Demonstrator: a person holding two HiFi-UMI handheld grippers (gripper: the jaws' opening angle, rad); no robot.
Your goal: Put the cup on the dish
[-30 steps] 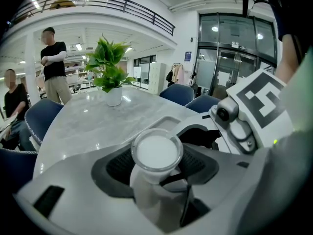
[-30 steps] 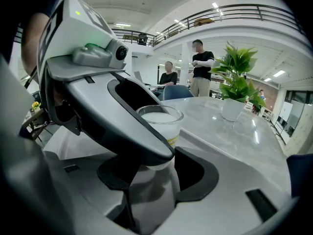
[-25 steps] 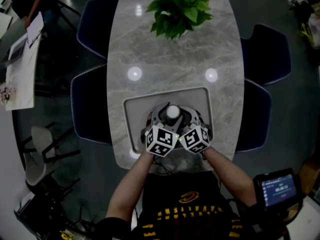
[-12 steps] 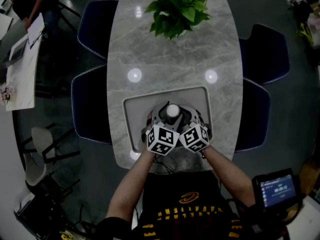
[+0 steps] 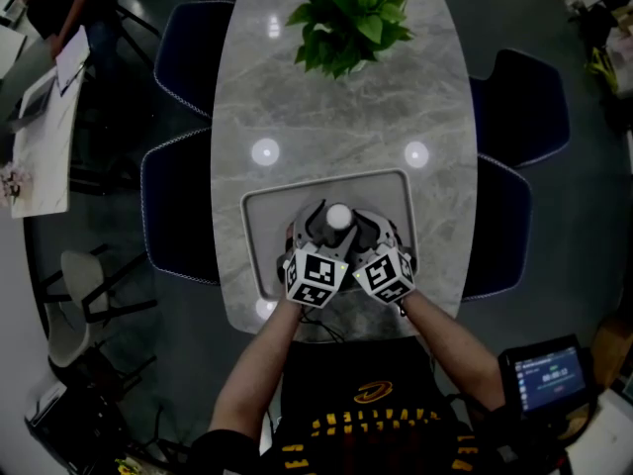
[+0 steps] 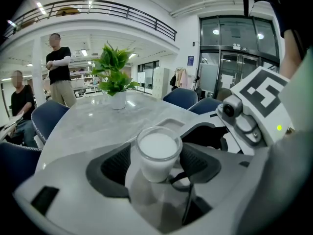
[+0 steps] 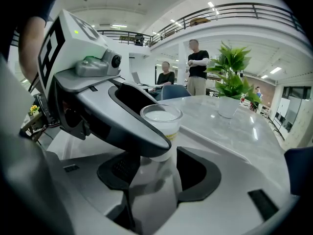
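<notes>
Two hand-held grippers are meeting around an upright cup of white liquid above a grey tray.

Nearest, the left gripper [image 6: 157, 163] is gripping the cup [image 6: 156, 153]: its dark pads [image 6: 117, 165] are hugging both sides, and the cup is standing straight ahead between them. The right gripper [image 7: 151, 165] is hovering just beside, jaws apart and holding nothing; the cup is sitting beyond its opening, partly behind the left gripper's jaw. Both forearms [image 5: 262, 364] are angling inward. The cup is lying within the tray [image 5: 259, 216] outline (presumably the dish), though contact is unclear. Farther off, a plant [image 5: 348, 20] is standing on the table [image 5: 336, 117].
</notes>
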